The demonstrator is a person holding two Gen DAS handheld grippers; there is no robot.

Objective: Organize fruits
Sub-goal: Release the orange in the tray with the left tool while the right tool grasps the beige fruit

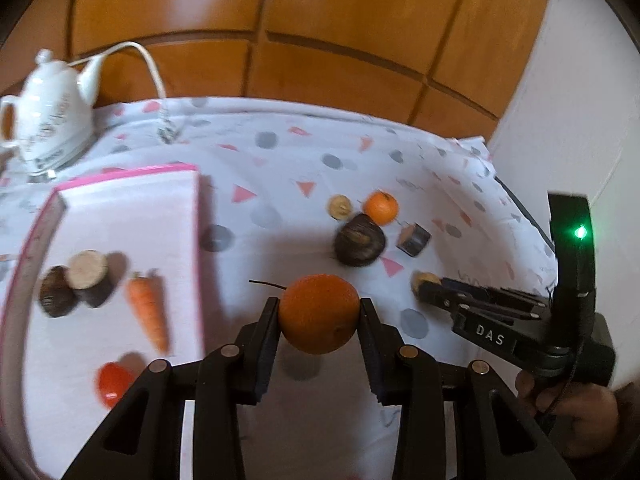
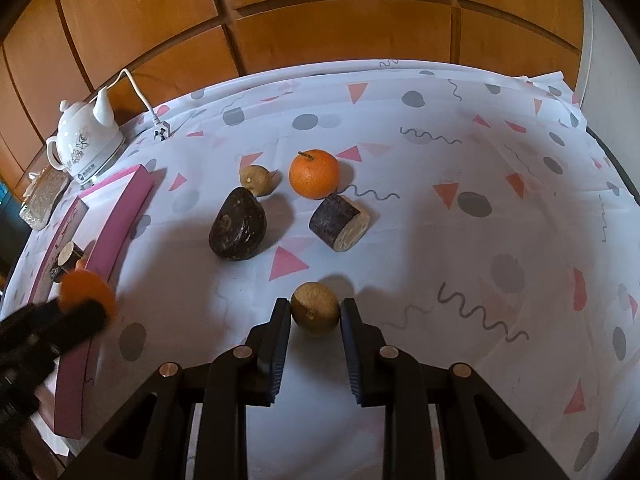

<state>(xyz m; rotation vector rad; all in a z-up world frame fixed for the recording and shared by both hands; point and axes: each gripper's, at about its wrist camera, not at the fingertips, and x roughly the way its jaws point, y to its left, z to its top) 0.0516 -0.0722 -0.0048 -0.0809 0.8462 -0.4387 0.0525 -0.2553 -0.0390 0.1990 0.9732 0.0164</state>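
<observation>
Orange (image 1: 319,314) sits pinched between the pads of my left gripper (image 1: 320,312), lifted clear of the patterned tablecloth (image 1: 280,168), with its shadow on the cloth beneath it. I take that orange as my landmark. To its right, my right gripper (image 2: 315,310) has its fingers on either side of a small brown round fruit (image 2: 315,309) that rests on the cloth; the left pad looks to be touching it, but I cannot tell whether the right one presses, so I read it as nearly closed around the fruit rather than gripping it. A hand (image 1: 576,412) holds that gripper's handle at lower right of the orange. Left of the orange lies the pink-rimmed white tray (image 1: 120,184), holding a carrot (image 1: 147,310), two dark cut root pieces (image 1: 76,282) and a red fruit (image 1: 112,382). Beyond the orange, well apart on the cloth, I see a dark rounded root (image 2: 238,226), a cut dark chunk with a pale face (image 2: 340,222), a second orange (image 2: 315,174) and another small brown fruit (image 2: 256,179). Farthest, beyond the tray, stands a white kettle (image 1: 52,116) with its cord (image 1: 148,64), against wooden panels (image 1: 320,20).
</observation>
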